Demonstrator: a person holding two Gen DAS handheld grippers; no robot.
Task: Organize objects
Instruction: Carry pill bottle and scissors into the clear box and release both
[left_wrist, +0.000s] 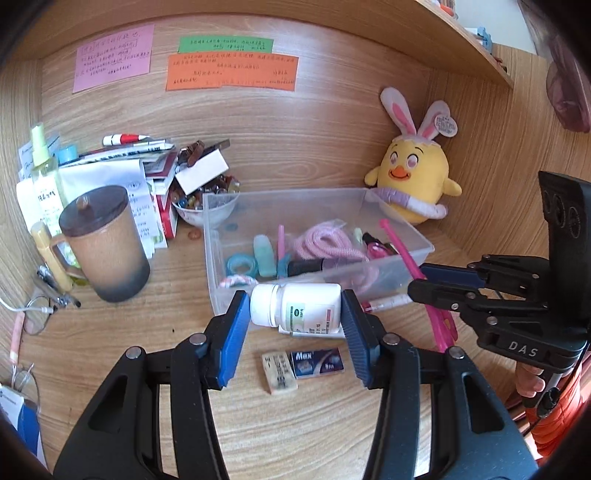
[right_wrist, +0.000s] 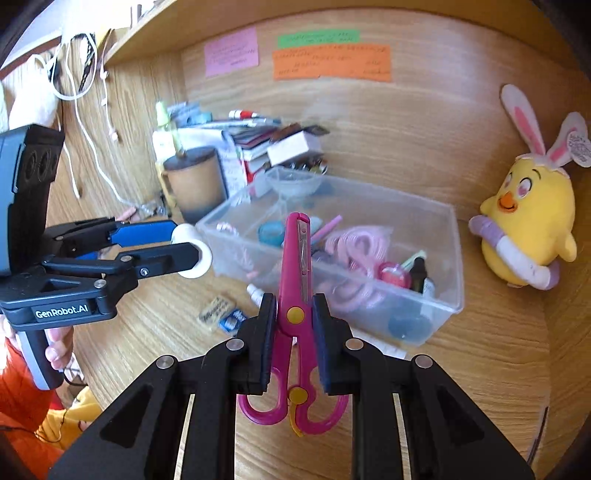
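Observation:
My left gripper (left_wrist: 295, 308) is shut on a white pill bottle (left_wrist: 295, 304), held sideways above the desk just in front of the clear plastic bin (left_wrist: 218, 258). It also shows in the right wrist view (right_wrist: 186, 245) with the bottle (right_wrist: 197, 254). My right gripper (right_wrist: 294, 314) is shut on pink scissors (right_wrist: 297, 266), blades pointing at the bin (right_wrist: 452, 258). In the left wrist view the right gripper (left_wrist: 415, 280) holds the scissors (left_wrist: 439, 317) at the bin's front right corner. The bin holds pink cord, tape rolls and small items.
An eraser (left_wrist: 279, 373) and a small blue "Max" box (left_wrist: 317, 363) lie on the desk below the bottle. A brown lidded mug (left_wrist: 105, 243), a paper pile and a spray bottle (left_wrist: 44, 173) stand left. A yellow plush chick (left_wrist: 415, 181) sits behind the bin.

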